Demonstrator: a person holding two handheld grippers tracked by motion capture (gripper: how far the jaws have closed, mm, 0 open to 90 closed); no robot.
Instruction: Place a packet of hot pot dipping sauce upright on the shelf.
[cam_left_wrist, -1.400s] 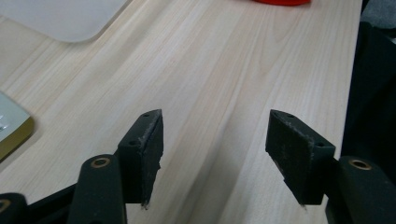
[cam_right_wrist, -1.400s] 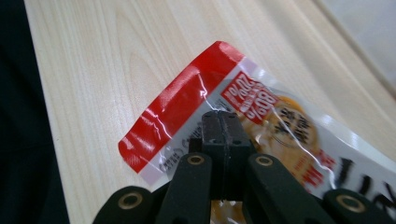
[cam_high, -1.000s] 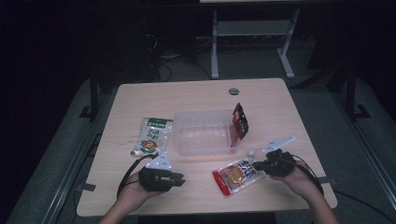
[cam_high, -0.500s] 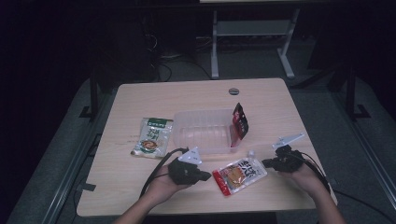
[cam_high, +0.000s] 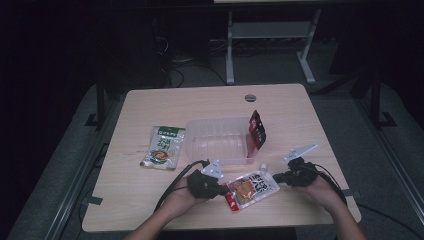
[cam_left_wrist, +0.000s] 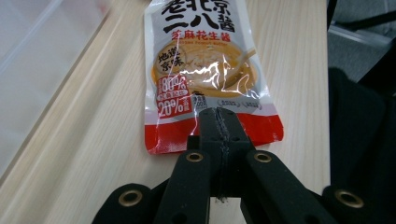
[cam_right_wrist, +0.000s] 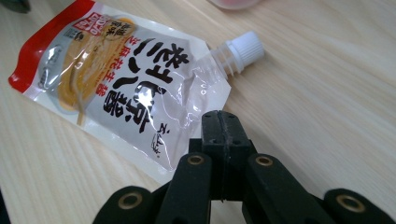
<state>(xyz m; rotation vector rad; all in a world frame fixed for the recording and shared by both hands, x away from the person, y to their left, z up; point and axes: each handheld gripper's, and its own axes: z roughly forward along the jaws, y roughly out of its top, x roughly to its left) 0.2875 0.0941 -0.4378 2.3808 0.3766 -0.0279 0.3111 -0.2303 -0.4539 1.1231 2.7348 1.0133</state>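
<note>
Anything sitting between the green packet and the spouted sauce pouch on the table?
High view: the left gripper, jaws shut at the sauce pouch's red end, with its hand; otherwise bare table toward the green packet.

spouted sauce pouch (cam_left_wrist: 210, 70): silver-grey, black characters, orange noodle picture, red band nearest the black jaws | cap (cam_right_wrist: 243, 48): white | snack packet (cam_high: 163, 146): green-white | container (cam_high: 220, 141): clear | table (cam_high: 150, 200): pale wood
</note>
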